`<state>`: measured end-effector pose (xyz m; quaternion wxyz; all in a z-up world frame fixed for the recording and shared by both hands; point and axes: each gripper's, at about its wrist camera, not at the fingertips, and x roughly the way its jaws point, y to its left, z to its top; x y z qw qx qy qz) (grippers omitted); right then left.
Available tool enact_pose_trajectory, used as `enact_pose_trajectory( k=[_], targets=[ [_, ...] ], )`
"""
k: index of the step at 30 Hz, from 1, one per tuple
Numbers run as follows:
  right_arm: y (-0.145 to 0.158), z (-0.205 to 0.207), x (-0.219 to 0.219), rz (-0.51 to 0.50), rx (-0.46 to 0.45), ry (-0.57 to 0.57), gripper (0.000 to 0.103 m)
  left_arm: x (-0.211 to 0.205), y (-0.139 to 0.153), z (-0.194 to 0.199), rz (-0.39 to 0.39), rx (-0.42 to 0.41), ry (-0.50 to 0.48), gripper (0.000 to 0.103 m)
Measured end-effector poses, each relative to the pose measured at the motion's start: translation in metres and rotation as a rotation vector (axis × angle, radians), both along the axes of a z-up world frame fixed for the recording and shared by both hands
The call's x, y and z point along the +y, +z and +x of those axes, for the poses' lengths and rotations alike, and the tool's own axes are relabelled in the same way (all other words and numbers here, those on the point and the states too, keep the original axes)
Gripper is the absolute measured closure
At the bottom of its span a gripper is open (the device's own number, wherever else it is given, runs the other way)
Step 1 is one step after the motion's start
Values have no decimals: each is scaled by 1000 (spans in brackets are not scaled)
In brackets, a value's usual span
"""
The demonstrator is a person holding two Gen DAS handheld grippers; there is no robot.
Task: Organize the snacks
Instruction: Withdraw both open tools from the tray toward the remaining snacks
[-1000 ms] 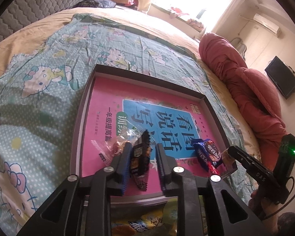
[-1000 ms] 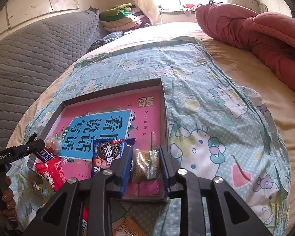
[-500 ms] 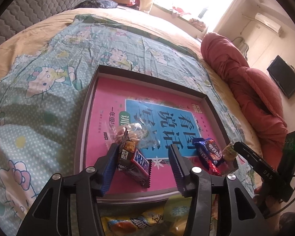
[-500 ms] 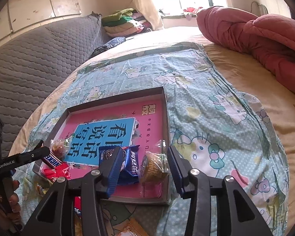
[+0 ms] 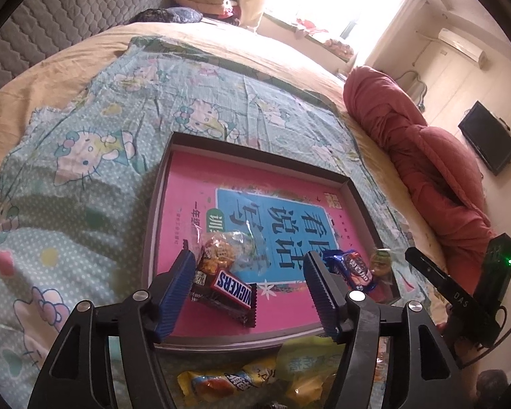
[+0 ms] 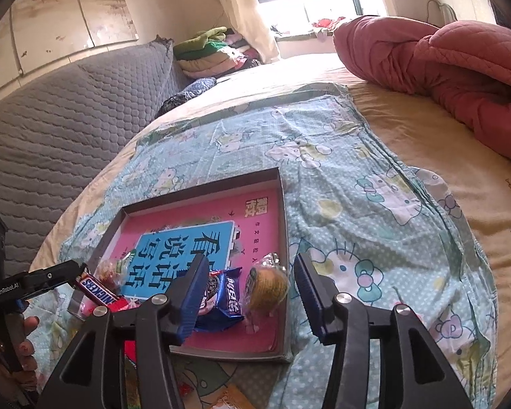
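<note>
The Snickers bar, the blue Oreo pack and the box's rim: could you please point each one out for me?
Snickers bar (image 5: 233, 288), left wrist view, on the printed logo.
Blue Oreo pack (image 6: 229, 301), right wrist view, on the blue wrapper's right half.
Box (image 6: 283, 238), right wrist view, on its right wall.

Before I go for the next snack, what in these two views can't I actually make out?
- Loose snacks below the tray, left wrist view: partly hidden behind the left tool.
- Orange packet, right wrist view: cut off by the bottom edge.
- Oreo pack, right wrist view: near end hidden by a right tool finger.
- Clear bag: contents too blurred to name.
</note>
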<state>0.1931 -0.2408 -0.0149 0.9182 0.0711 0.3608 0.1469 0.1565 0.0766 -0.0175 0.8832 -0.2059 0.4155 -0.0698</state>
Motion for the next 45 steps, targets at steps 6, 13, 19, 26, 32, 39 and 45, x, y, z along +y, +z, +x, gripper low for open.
enact_pose_trajectory(
  k=[6,13,19,26,32,39,45],
  targets=[
    [6,-2,-5,21,-15,-9,48,8,12,-6,-5,-19,9,32],
    [15,-11,-5,48,-31,13,46,15,21,-18,10,-24,15,31],
    [21,-20,-2,56,-45,38,43,20,25,-30,25,-20,21,31],
    [21,-31,4,60,-33,75,43,25,23,-44,30,0,13,31],
    [19,-41,11,52,-16,102,43,20,18,-55,38,23,-5,31],
    [16,-50,18,37,3,122,43,9,17,-68,46,38,-29,31],
    [13,-59,22,25,14,131,43,-1,14,-77,56,50,-48,31]
  ],
)
